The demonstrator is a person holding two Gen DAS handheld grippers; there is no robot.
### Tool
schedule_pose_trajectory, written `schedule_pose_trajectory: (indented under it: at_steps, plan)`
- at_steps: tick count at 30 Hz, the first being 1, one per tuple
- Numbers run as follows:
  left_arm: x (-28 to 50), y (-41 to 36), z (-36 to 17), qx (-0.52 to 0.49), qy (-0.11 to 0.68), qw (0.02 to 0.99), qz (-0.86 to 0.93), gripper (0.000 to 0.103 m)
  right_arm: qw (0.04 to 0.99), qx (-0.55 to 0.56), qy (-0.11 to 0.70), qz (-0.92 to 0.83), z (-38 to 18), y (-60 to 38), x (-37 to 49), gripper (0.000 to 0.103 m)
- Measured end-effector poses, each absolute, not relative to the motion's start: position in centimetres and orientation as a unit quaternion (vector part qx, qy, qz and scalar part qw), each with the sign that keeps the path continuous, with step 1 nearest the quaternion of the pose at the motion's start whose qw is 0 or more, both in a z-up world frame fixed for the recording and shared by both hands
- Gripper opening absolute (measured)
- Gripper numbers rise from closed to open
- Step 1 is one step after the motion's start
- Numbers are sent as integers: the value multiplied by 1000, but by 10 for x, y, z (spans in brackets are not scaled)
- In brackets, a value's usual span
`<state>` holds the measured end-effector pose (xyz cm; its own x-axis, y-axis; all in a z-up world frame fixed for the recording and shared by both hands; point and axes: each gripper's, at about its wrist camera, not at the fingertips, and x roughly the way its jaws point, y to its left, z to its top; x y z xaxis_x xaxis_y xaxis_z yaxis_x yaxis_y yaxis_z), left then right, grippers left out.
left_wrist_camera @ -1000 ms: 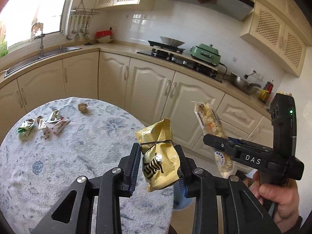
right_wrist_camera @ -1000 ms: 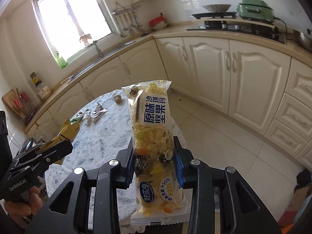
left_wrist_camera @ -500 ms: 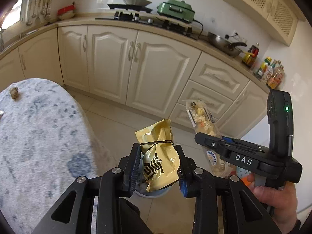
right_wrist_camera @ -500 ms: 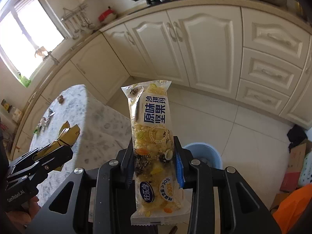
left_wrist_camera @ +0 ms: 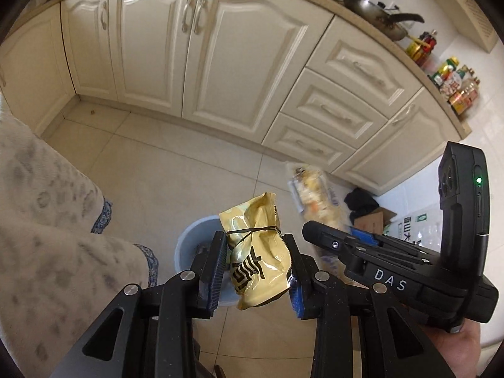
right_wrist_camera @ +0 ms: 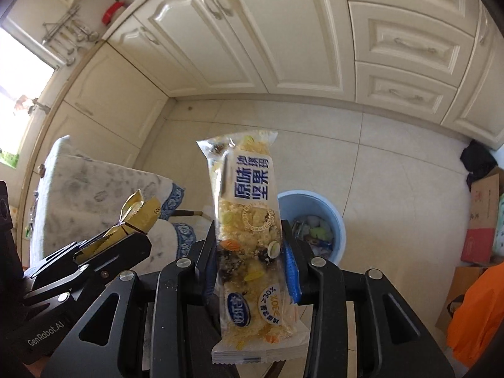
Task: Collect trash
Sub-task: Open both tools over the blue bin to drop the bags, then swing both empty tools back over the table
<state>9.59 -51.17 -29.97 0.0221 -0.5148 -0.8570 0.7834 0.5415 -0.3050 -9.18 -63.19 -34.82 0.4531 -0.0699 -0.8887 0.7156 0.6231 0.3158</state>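
Both grippers swung from the desk toward the blue bin. Left gripper pinched the yellow wrapper; right gripper pinched the snack bar packet. Both looked light, crinkly, slippery; middle holds seemed best.

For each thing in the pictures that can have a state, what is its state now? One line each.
left gripper: shut on the gold packet.
gold packet: crumpled, held above the floor.
right gripper: shut on the nut bar wrapper.
nut bar wrapper: upright, held.
blue bin: open, trash inside.
cabinet doors: closed.
drawers: closed.
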Motion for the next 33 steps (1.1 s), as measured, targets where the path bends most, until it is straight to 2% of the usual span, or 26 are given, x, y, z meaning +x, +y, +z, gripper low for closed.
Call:
schedule_pose_trajectory:
  at_steps: [1,2,3,7,9,10,11,12,17,23,33]
  plan:
    - [101,-520,-306,132,531,698,-462,41,772,354,460,-258,-353,-636,-91,39]
    - [106,-528,-314,137,537,695,-459,53,770,357,460,-262,-356,-638,-92,46]
    - [109,-533,-319,142,539,696,-453,61,765,362,461,-266,-360,-641,-92,58]
    - [113,-546,-328,157,541,701,-438,73,754,370,465,-279,-366,-644,-99,65]
    - [108,-546,-323,165,527,711,-436,84,754,367,464,-284,-365,-643,-101,79]
    - [106,-544,-319,167,520,716,-434,86,754,367,463,-289,-364,-642,-103,85]
    - [103,-542,-315,163,514,721,-435,88,753,369,460,-292,-363,-642,-105,97]
    - [100,-538,-311,157,506,727,-437,90,753,373,455,-296,-361,-641,-107,102]
    - [83,-516,-280,159,460,761,-430,102,758,369,444,-302,-344,-631,-108,103]
    - [64,-482,-245,139,414,794,-424,102,779,363,418,-294,-307,-614,-105,103]
    - [41,-338,-181,86,359,845,-387,102,838,313,372,-249,-227,-553,-69,103]
